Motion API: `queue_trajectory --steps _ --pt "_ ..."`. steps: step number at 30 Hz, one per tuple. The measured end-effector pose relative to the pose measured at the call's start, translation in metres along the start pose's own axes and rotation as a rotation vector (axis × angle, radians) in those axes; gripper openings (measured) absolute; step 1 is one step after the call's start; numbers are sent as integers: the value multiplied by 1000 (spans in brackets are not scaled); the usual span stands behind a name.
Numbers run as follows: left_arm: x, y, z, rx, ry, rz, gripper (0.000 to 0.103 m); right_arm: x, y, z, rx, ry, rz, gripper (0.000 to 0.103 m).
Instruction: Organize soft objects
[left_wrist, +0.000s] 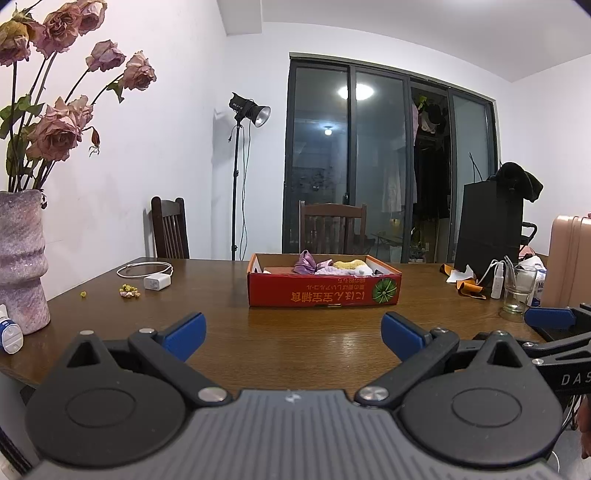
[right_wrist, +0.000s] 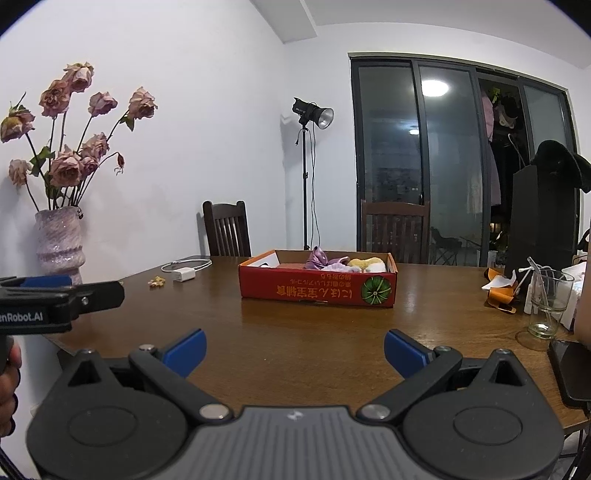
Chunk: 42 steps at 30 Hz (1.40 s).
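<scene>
Left gripper (left_wrist: 293, 334): we see its 2 blue fingers (left_wrist: 186, 334) spread wide, holding nothing and touching nothing, above the near part of the table (left_wrist: 295, 328).
Right gripper (right_wrist: 294, 350): we find it spread just as wide, empty, over the same near edge.
Box (right_wrist: 317, 288): red, shallow, open-topped, mid-table, well apart from both grippers.
Soft things: a purple cloth (right_wrist: 319, 260) and a yellow piece (right_wrist: 365, 263) lie inside the box toward its far side; beside them is a pale piece we cannot identify.
Hidden: the box wall covers the lower parts of its contents; the print on the box reads upside down to us.
Cut off: in the right view the left gripper shows only as a black bar at the left edge, with part of a hand (right_wrist: 9, 384) under it.
Left side: vase (left_wrist: 20, 262) of dried roses, a white charger (left_wrist: 157, 282) with coiled cable.
Right side: a glass (right_wrist: 548, 302), a phone (right_wrist: 570, 369) at the table edge.
Between: bare wood only, from the fingers to the box.
</scene>
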<state>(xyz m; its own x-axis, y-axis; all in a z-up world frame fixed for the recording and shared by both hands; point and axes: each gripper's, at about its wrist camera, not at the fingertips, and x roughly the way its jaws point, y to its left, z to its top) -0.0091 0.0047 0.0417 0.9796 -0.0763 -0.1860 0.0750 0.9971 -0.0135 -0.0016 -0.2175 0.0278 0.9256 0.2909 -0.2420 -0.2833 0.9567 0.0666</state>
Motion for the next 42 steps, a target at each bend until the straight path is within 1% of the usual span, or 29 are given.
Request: queue_trajectory --steps 18,24,42 --pt "0 -2 1 16 0 -8 103 -2 1 0 -3 -15 -6 103" --pt "0 -3 1 14 -1 -7 103 -4 1 1 -5 -35 -15 103" --pt "1 -1 -1 1 14 -15 103 -3 0 0 -8 -31 -12 103"
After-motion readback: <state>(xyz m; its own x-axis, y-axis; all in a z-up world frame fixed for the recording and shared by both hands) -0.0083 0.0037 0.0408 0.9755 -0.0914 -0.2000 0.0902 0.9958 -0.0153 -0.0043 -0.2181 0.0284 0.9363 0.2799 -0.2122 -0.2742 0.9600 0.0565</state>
